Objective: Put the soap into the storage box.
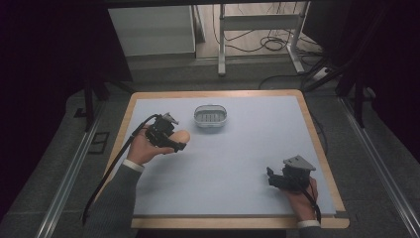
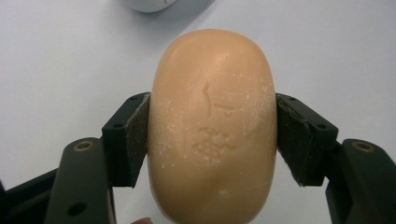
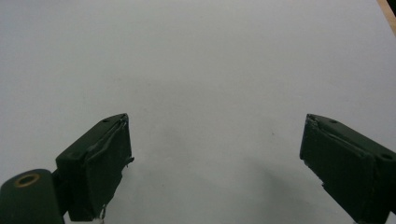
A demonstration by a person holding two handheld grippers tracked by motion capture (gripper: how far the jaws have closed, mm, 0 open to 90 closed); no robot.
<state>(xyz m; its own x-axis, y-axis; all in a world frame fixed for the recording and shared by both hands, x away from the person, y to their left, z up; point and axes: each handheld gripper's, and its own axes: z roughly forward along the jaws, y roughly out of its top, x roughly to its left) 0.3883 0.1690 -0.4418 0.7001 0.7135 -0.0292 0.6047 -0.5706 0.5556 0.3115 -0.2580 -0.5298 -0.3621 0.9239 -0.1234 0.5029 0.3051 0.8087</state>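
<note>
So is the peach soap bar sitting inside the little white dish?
No, the peach oval soap bar is squeezed between the left tongs, away from the white oval plastic soap dish.

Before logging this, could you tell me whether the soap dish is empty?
Empty: the soap dish shows bare ribs; the soap sits between the left gripper's fingers.

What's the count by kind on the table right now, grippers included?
Soap bar: 1, clamped between the jaws of the left gripper
Soap dish: 1, pale, nothing in it, at the far middle of the table
Grippers: 2, left one and right gripper, whose jaws stand apart
Total: 4
</note>
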